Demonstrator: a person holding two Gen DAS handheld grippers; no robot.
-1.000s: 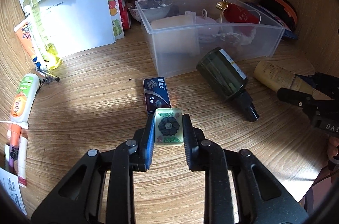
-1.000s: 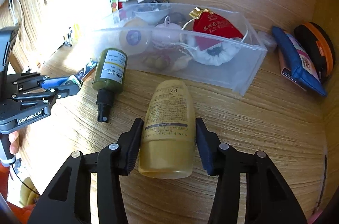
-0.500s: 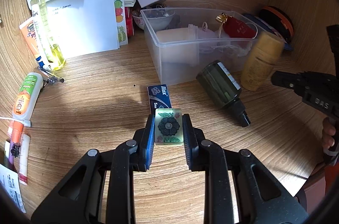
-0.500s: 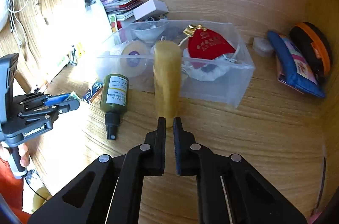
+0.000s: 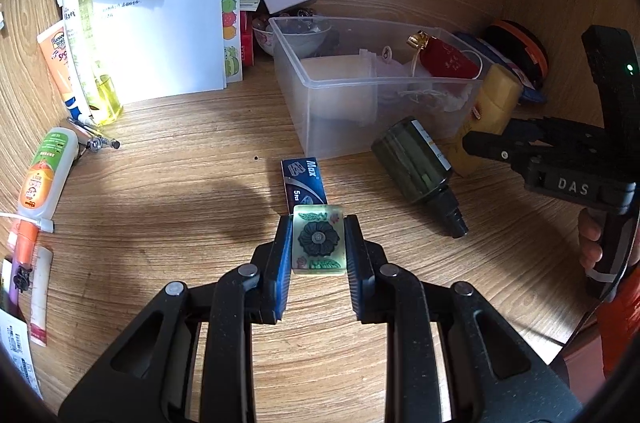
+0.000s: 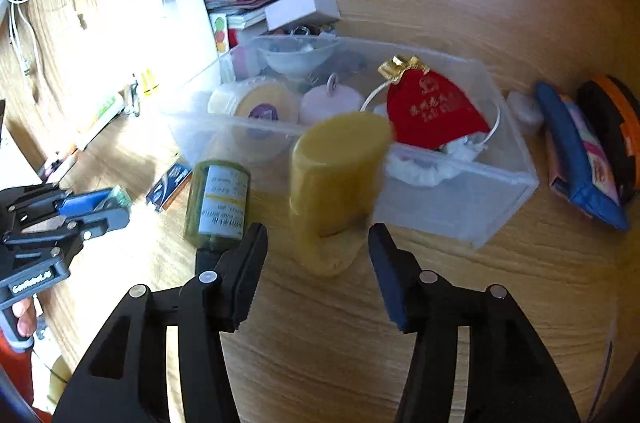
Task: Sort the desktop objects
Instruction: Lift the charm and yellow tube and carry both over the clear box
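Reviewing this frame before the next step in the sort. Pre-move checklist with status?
1. Left gripper shut on the flower tile: ok, pads flank both sides.
2. Right gripper open around the yellow bottle: ok, jaws wide apart.
3. Yellow bottle standing stable: cannot tell, it looks blurred and slightly tilted.
4. Room in the clear bin for more items: cannot tell, the red pouch and round containers fill much of it.
5. Green bottle out of the way: not ok, it lies right beside the right gripper's left finger.
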